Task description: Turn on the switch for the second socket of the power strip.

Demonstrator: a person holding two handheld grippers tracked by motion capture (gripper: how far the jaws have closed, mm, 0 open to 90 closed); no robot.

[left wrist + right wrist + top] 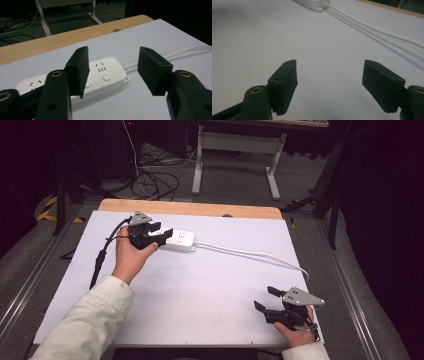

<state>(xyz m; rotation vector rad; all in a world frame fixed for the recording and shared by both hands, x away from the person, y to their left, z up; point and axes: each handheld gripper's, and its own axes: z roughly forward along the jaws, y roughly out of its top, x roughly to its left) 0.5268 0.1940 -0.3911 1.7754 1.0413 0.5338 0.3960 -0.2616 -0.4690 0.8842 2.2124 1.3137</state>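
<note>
From above, a white power strip (177,240) is lying toward the far left of the white surface (200,290), and its white cord (250,253) is trailing off to the right and over the edge. The left hand-held gripper (159,231) is hovering at the strip's left end with its jaws spread, gripping nothing. The right hand-held gripper (264,299) is waiting near the front right corner, well apart from the strip, jaws likewise apart and empty. A strip of bare wood (190,208) is showing along the far edge, and beyond it the room is dim, with loose cables (155,180) on the floor and a white table frame (235,160).

In the left gripper view, the power strip (100,75) is sitting just beyond the wide-open jaws, partly hidden behind the left one. I am judging it a rigid plastic shell, light, smooth and a little slippery; the narrow width across its long sides looks like the place to take hold, well clear of the buttons and sockets. The cord (175,53) is looking limp and will probably drag behind.

In the right gripper view, the jaws are standing wide open over bare surface (262,37), with the cord (374,28) running across the top right and the strip's end (312,3) just peeking in.
</note>
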